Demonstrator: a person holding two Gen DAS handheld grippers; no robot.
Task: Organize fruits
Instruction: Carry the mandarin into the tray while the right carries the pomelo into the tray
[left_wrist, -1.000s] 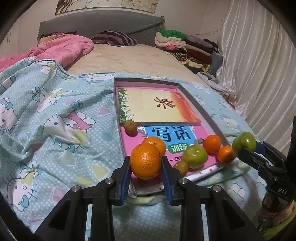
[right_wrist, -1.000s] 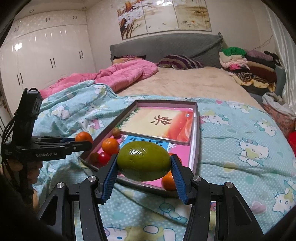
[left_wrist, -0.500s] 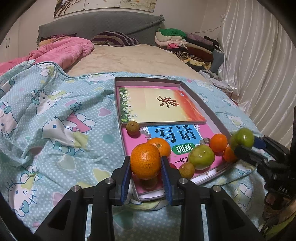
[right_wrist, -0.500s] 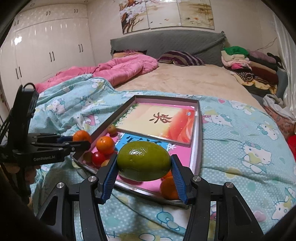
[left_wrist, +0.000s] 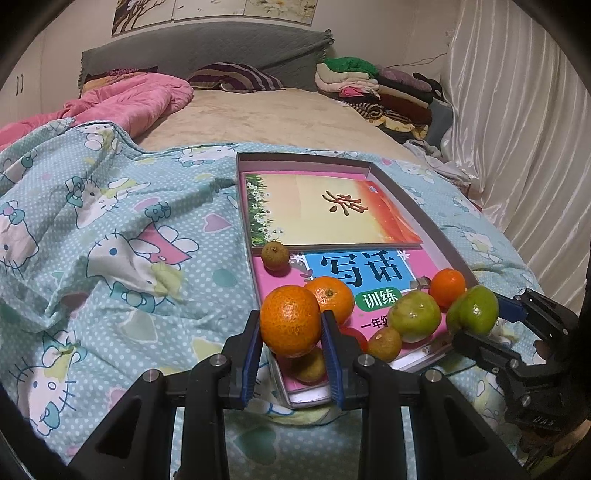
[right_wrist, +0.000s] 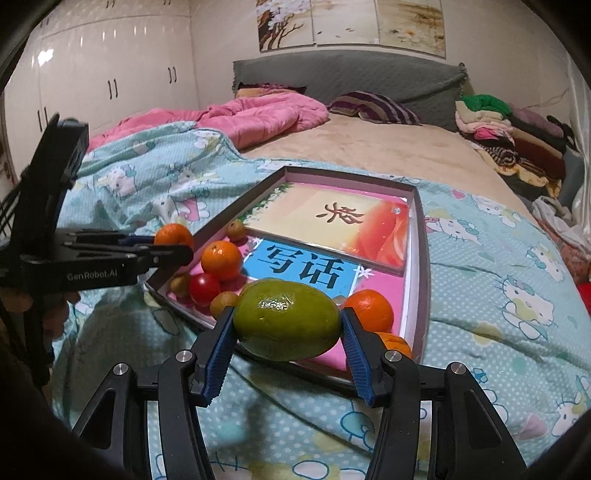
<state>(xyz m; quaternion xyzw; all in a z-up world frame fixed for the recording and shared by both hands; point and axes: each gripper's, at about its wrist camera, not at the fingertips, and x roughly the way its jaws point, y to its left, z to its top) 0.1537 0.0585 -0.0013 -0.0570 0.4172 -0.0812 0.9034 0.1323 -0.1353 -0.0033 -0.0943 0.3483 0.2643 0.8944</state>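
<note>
My left gripper (left_wrist: 291, 328) is shut on an orange (left_wrist: 290, 324) and holds it above the near left corner of a shallow grey tray (left_wrist: 413, 206). My right gripper (right_wrist: 287, 325) is shut on a large green fruit (right_wrist: 287, 319) above the tray's near edge (right_wrist: 419, 266); it also shows in the left wrist view (left_wrist: 472, 309). In the tray lie two books, several oranges (left_wrist: 330, 298), a green fruit (left_wrist: 414, 319), small brown fruits (left_wrist: 275, 255) and a red one (right_wrist: 204, 288).
The tray rests on a blue cartoon-print quilt (left_wrist: 110, 229) on a bed. A pink quilt (left_wrist: 140, 99) and a striped pillow (left_wrist: 236, 75) lie at the head. Folded clothes (left_wrist: 373, 88) are stacked at the far right by a white curtain (left_wrist: 517, 129).
Both grippers have moved forward toward the tray, each still holding its fruit. The tray and its fruits look closer in both views.
</note>
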